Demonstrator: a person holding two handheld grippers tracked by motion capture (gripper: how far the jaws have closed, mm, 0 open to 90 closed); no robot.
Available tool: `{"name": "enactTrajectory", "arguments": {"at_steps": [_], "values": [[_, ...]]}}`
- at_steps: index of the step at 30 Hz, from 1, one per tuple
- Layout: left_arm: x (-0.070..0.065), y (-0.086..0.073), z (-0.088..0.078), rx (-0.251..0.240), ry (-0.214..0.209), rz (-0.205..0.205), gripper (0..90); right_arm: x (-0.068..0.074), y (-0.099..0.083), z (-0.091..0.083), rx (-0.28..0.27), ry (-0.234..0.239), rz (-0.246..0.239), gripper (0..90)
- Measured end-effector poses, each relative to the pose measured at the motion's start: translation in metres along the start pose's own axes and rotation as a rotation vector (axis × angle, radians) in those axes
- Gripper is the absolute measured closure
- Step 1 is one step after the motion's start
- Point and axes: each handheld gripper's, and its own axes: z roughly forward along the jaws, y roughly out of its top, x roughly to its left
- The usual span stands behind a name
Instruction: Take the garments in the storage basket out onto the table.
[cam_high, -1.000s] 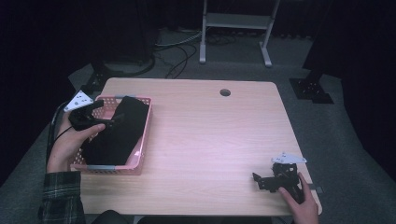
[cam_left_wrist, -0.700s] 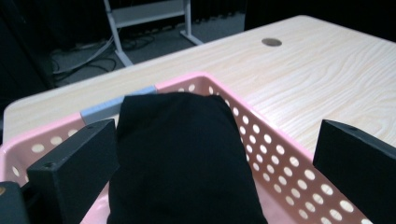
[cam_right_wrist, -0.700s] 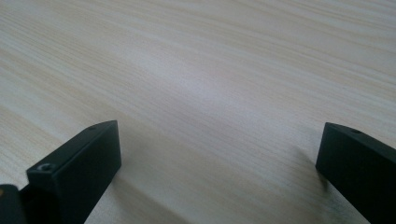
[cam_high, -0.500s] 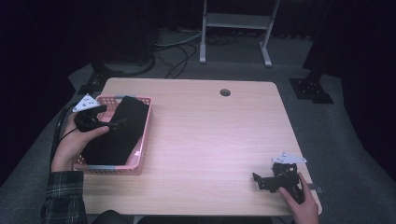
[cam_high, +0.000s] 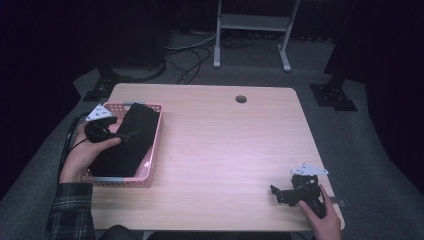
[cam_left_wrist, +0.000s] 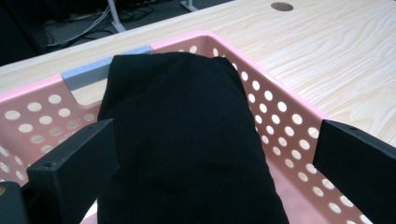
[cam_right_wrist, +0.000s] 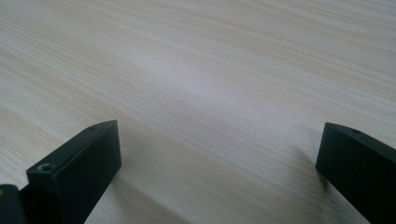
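Observation:
A folded black cloth (cam_high: 126, 141) (cam_left_wrist: 187, 140) lies in a pink perforated basket (cam_high: 156, 136) (cam_left_wrist: 289, 116) at the table's left side. My left gripper (cam_high: 127, 135) (cam_left_wrist: 215, 172) hovers over the cloth inside the basket, jaws wide apart and open, with nothing between them. My right gripper (cam_high: 280, 195) (cam_right_wrist: 219, 172) rests low over the bare wood at the table's near right corner, open, holding nothing.
The light wooden table (cam_high: 225, 150) has a round cable hole (cam_high: 241, 99) near its far edge. A grey tab (cam_left_wrist: 93, 72) marks the basket's far rim. Beyond the table stand a metal frame (cam_high: 250, 30) and cables on the floor.
My left gripper has drawn back toward the basket's left near side and lower over the cloth. The right gripper has stayed put.

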Motion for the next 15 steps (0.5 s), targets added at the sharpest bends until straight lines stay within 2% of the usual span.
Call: {"name": "enactTrajectory", "arguments": {"at_steps": [15], "values": [[0.003,-0.011,0.017,0.061,0.026,-0.003,0.0,0.000,0.000,0.000,0.000,0.000,0.000,0.0]]}}
